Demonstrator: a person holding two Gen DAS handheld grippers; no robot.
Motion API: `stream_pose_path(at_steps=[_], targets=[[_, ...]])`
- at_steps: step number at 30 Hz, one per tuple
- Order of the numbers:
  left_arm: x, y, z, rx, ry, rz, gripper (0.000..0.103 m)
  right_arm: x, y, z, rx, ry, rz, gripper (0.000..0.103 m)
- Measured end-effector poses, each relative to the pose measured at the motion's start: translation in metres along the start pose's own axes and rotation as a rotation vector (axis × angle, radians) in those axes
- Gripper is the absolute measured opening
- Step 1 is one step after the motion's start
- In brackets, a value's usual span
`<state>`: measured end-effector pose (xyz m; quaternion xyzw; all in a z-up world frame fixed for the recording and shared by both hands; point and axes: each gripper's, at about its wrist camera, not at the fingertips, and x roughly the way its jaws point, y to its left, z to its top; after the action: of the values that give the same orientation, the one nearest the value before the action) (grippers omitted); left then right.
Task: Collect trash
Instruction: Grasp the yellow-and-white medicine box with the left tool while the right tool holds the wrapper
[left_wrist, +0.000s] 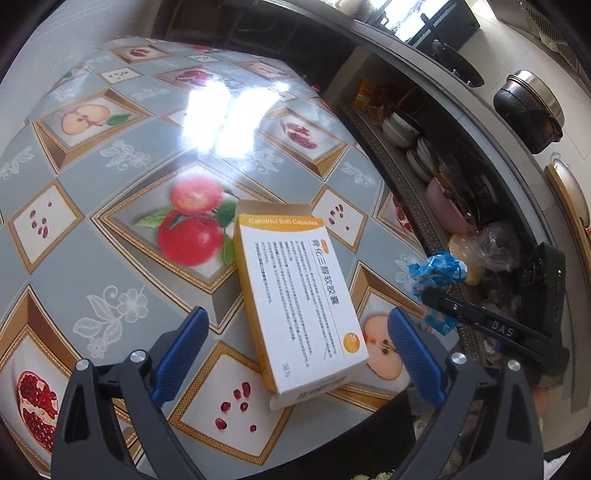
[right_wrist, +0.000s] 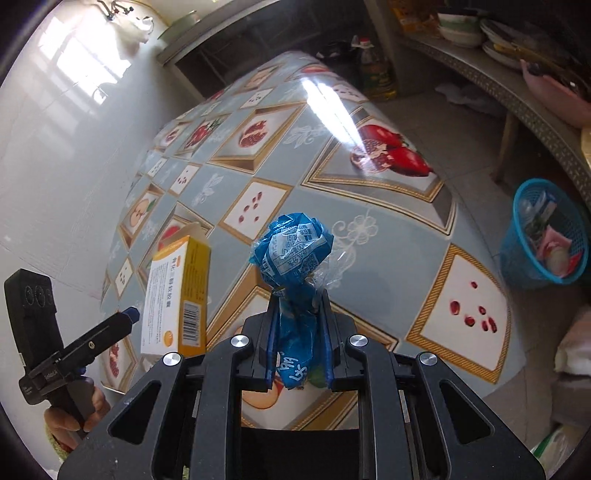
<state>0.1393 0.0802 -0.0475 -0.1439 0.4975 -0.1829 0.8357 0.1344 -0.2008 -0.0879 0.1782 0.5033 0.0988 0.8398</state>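
Observation:
A white and yellow medicine box (left_wrist: 295, 295) lies flat on the fruit-patterned tablecloth (left_wrist: 110, 229). My left gripper (left_wrist: 297, 314) hangs over it, open wide, one blue finger on each side and neither pad touching the box. My right gripper (right_wrist: 300, 295) is shut on a crumpled blue plastic wrapper (right_wrist: 291, 247), whose bunched top sticks out above the fingertips. In the left wrist view that wrapper (left_wrist: 436, 273) and the right gripper's black finger show at the table's right edge. The right wrist view has the box (right_wrist: 173, 295) at the left.
A blue plastic basket (right_wrist: 517, 258) holding several bits of trash stands on the floor to the right of the table. A low shelf with stacked bowls (left_wrist: 399, 129) runs along the right. An oil bottle (right_wrist: 373, 74) stands beyond the table's far end. A white wall borders the left.

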Motion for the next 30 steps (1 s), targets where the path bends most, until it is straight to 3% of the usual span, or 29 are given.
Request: stream_pose_path(at_steps=[7,13,16,20,27,30], targets=[[0.020,-0.021,0.002,0.042,-0.019,0.126,0.096,-0.002,-0.008,-0.009,-0.002,-0.019,-0.026,0.018],[0.033,-0.051,-0.013,0.244,-0.033,0.261,0.096,-0.002,-0.009,-0.013,-0.004,-0.020,-0.043,0.020],[0.036,-0.052,-0.019,0.286,-0.051,0.316,0.096,-0.001,-0.009,-0.014,-0.014,-0.020,-0.065,0.020],[0.037,-0.044,-0.020,0.273,-0.052,0.322,0.095,-0.001,-0.008,-0.013,-0.019,-0.032,-0.080,0.020],[0.031,-0.038,-0.021,0.276,-0.053,0.305,0.079,-0.004,-0.009,-0.012,-0.030,-0.058,-0.090,0.021],[0.030,-0.038,-0.022,0.275,-0.055,0.306,0.079,-0.002,-0.009,-0.012,-0.036,-0.053,-0.092,0.028]])
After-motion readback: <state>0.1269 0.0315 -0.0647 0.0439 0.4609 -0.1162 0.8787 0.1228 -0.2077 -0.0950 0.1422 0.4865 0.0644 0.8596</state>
